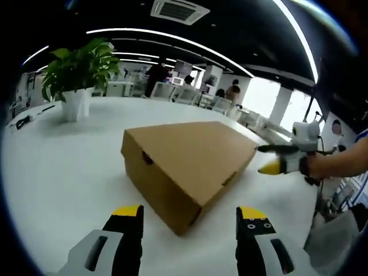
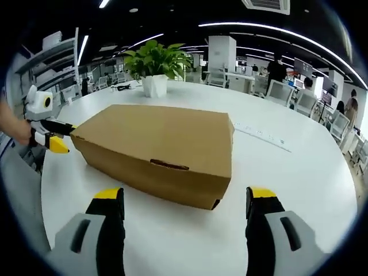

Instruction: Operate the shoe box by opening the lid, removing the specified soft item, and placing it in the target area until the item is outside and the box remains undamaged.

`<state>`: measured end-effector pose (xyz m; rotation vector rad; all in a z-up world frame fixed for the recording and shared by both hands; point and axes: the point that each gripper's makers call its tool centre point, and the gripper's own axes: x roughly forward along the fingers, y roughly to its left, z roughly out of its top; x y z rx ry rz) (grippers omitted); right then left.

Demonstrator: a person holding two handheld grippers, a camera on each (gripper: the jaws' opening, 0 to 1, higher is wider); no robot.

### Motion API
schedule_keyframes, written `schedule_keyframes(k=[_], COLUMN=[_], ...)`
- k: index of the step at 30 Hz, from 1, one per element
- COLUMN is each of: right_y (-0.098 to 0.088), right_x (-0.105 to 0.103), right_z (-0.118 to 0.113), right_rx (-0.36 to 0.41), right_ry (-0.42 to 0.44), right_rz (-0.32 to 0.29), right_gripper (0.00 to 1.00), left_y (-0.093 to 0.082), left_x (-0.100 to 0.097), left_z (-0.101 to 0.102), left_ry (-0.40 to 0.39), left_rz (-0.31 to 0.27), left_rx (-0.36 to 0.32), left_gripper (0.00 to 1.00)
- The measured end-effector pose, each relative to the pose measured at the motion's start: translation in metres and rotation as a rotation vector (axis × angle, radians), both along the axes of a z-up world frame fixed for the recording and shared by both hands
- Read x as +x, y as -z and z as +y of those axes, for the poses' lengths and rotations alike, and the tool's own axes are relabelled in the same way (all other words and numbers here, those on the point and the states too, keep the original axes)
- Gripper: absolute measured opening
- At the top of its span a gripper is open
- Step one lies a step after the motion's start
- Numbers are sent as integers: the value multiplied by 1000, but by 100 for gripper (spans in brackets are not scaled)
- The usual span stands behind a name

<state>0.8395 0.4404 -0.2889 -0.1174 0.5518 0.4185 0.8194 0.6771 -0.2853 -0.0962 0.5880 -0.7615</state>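
A closed brown cardboard shoe box (image 1: 190, 164) (image 2: 161, 146) lies flat on a round white table (image 1: 57, 167) (image 2: 299, 184). In the left gripper view my left gripper (image 1: 190, 221) stands open just short of the box's near corner, with nothing between its yellow-tipped fingers. My right gripper (image 1: 260, 158) comes in from the right, level with the box's far right corner. In the right gripper view my right gripper (image 2: 185, 201) is open in front of the box's long side, which has a slot cut-out. My left gripper (image 2: 70, 139) sits at the box's left corner.
A potted green plant (image 1: 77, 75) (image 2: 155, 63) in a white pot stands on the table behind the box. A pale strip (image 2: 259, 135) lies to the right of the box. Small dark items (image 1: 23, 121) lie near the table's edge. Desks, chairs and people fill the background.
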Motion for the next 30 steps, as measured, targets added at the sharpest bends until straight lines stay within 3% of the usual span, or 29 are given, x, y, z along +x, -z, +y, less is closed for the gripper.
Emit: schedule_keyframes(k=[16, 30], right_y=[8, 16], right_x=[19, 23], right_z=[3, 8], right_rx=[-11, -30], right_ry=[-41, -92], right_rz=[1, 6], right_gripper=[82, 81], left_y=[6, 13], left_x=[10, 13], left_z=[-9, -19], left_ry=[6, 12], left_rz=[3, 7], left_rx=[-7, -6], left_gripper=[66, 65])
